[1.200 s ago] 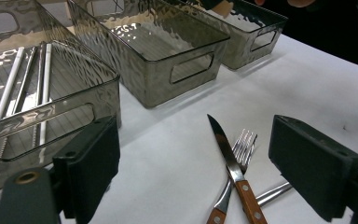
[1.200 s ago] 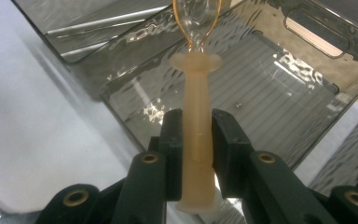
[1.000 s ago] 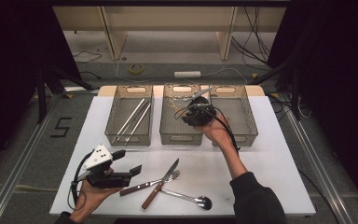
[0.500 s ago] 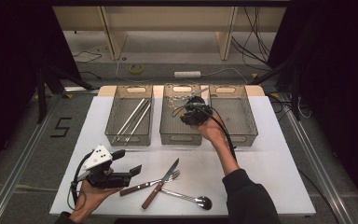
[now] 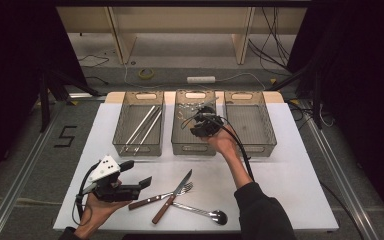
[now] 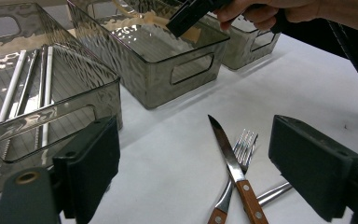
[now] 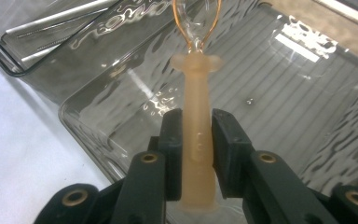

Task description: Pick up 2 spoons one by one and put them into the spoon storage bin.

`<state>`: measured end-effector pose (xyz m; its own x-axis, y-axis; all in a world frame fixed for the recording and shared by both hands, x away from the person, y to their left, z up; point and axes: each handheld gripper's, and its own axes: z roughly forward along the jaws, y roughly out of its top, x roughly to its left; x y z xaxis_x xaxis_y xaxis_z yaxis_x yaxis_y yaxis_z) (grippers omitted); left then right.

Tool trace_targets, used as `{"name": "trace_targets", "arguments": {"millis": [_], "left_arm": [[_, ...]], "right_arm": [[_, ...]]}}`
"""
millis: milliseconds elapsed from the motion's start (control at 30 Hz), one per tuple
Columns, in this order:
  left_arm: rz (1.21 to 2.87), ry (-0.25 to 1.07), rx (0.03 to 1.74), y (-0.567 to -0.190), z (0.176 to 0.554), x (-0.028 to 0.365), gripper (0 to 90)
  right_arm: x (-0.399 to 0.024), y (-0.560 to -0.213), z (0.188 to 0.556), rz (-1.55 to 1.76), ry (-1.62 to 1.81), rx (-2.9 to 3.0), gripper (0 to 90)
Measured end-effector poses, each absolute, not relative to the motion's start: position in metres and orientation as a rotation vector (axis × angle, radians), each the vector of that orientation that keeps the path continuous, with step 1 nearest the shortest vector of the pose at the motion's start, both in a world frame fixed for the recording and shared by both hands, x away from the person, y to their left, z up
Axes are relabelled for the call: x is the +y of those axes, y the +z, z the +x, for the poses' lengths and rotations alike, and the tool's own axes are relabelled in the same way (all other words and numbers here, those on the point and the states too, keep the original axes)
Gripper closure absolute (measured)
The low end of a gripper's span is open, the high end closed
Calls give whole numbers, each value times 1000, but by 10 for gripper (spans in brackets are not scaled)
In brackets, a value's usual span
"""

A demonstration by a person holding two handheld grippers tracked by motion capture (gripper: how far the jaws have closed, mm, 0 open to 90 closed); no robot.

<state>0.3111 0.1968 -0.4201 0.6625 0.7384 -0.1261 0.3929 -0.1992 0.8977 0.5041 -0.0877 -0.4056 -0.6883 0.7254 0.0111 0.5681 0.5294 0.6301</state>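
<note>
White worktop (image 5: 290, 165) on a dark floor. Lower frame: left gripper (image 5: 130, 186), jaws wide apart and empty, beside knife (image 5: 172, 196), fork (image 5: 161, 196), spoon (image 5: 200, 213). Centre: right gripper (image 7: 196, 154) clamped on a translucent whisk handle (image 7: 196, 140) over the middle of 3 bins (image 5: 194, 145). Long axis runs away from the gripper, wire loops foremost. Judged step: placing; next, lower and release.

A single black digit "5" (image 5: 65, 136) stands marked on the grey floor at the left of the high view, beside the white table (image 5: 300, 165).
</note>
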Motion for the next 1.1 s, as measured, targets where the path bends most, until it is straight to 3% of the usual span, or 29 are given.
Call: {"name": "trace_targets", "arguments": {"millis": [100, 367, 567, 1100], "left_arm": [[1824, 408, 903, -420, 311, 197, 160], [1822, 406, 905, -420, 311, 197, 160], [1821, 400, 905, -420, 312, 197, 159], [1820, 408, 907, -420, 312, 197, 159]], "right_arm": [[-86, -408, 504, 1093, 913, 2523, 741], [-88, -402, 500, 1053, 933, 2559, 604], [-94, -386, 483, 971, 979, 2587, 436], [-108, -375, 413, 808, 1030, 2683, 333]]}}
